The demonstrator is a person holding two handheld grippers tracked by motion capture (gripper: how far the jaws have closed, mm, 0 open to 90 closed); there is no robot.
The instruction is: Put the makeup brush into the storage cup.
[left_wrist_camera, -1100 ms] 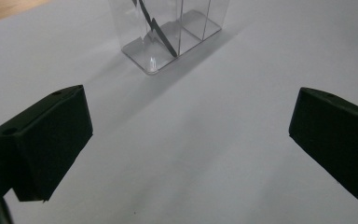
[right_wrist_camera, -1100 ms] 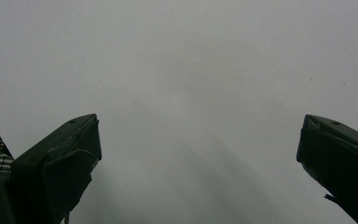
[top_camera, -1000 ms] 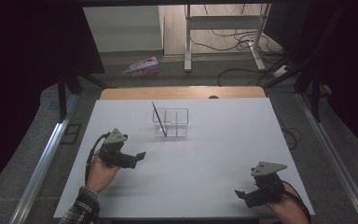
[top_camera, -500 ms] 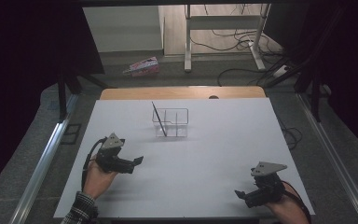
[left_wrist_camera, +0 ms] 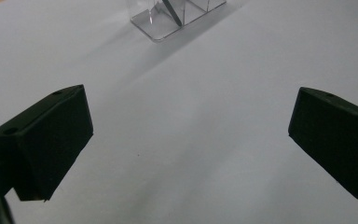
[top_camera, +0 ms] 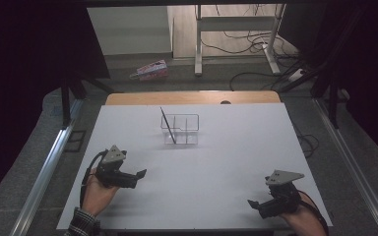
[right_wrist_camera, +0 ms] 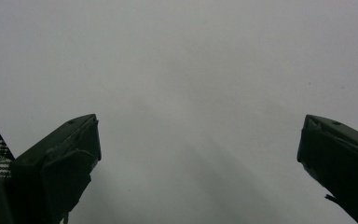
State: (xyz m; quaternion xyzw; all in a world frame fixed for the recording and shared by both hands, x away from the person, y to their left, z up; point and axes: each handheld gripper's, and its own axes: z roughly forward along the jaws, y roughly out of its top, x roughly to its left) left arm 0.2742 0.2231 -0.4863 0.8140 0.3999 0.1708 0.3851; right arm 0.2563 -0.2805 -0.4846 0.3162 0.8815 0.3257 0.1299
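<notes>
Clear box [top_camera: 179, 129] well beyond left gripper [top_camera: 140, 173]

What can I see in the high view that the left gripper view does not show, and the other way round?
High view alone: both hands with their tools, the left tool and the right tool, the wooden table edge, the floor cables and a colourful packet. Left gripper view alone: a close look at its own two black jaws, standing wide apart over bare surface. Both: the white table top, the clear divided box and the dark stick leaning in it.

No legible text, label or number anywhere.
</notes>
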